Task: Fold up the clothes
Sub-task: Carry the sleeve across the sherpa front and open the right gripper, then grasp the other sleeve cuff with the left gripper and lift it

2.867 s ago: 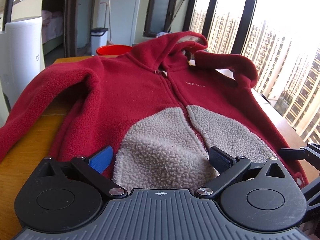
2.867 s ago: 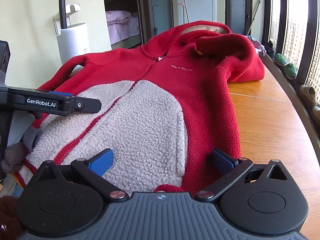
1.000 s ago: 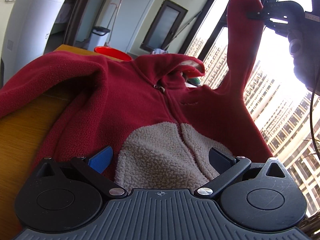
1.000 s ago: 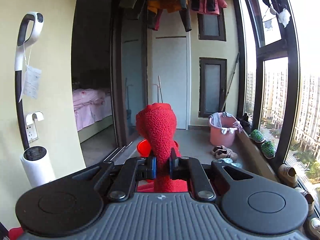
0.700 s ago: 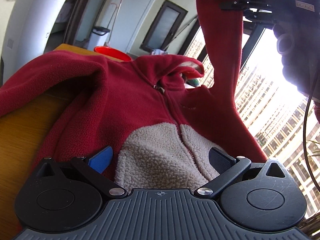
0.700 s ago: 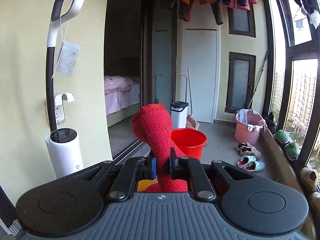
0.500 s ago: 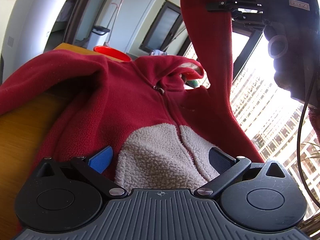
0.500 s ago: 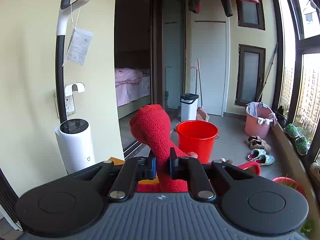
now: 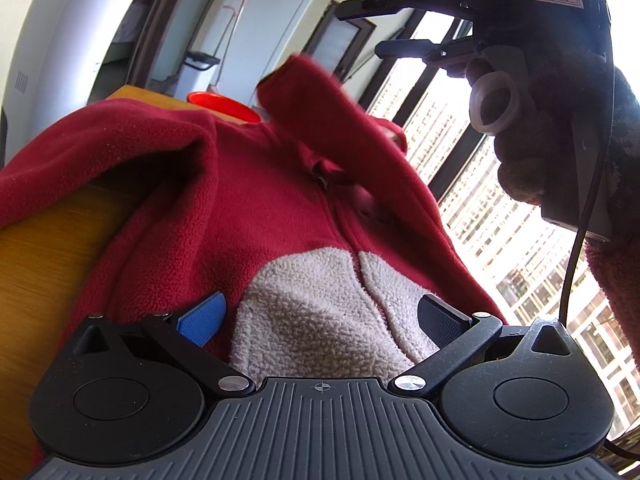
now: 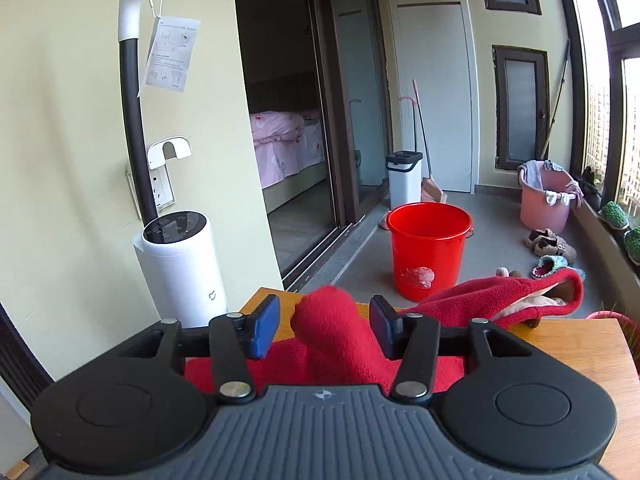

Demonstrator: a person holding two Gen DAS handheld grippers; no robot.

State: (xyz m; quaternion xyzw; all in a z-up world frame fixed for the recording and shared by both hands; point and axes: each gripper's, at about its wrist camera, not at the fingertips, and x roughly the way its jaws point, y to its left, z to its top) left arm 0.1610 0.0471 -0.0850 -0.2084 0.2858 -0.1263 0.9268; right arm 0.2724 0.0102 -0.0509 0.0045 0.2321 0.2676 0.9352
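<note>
A red fleece hooded jacket (image 9: 256,200) with grey pile panels lies front-up on the wooden table (image 9: 36,264). My left gripper (image 9: 320,316) is open low over its grey hem. My right gripper (image 10: 325,326) hovers above the chest, and its jaws are opening. The red sleeve end (image 10: 332,320) stands between its pads, touching neither. In the left wrist view that sleeve (image 9: 332,108) sags across the chest, clear below the right gripper (image 9: 360,28). The hood (image 10: 532,296) lies at the far end of the table.
Beyond the table's far edge stand a red bucket (image 10: 428,248), a white cylindrical appliance (image 10: 180,264) and a white bin (image 10: 404,176). A pink tub (image 10: 546,196) and several shoes sit by the window. A gloved hand (image 9: 560,128) holds the right gripper.
The right gripper carried the lifted sleeve leftward and down over the jacket's chest, then its jaws parted and let go of it. The sleeve now droops. The left gripper stayed still.
</note>
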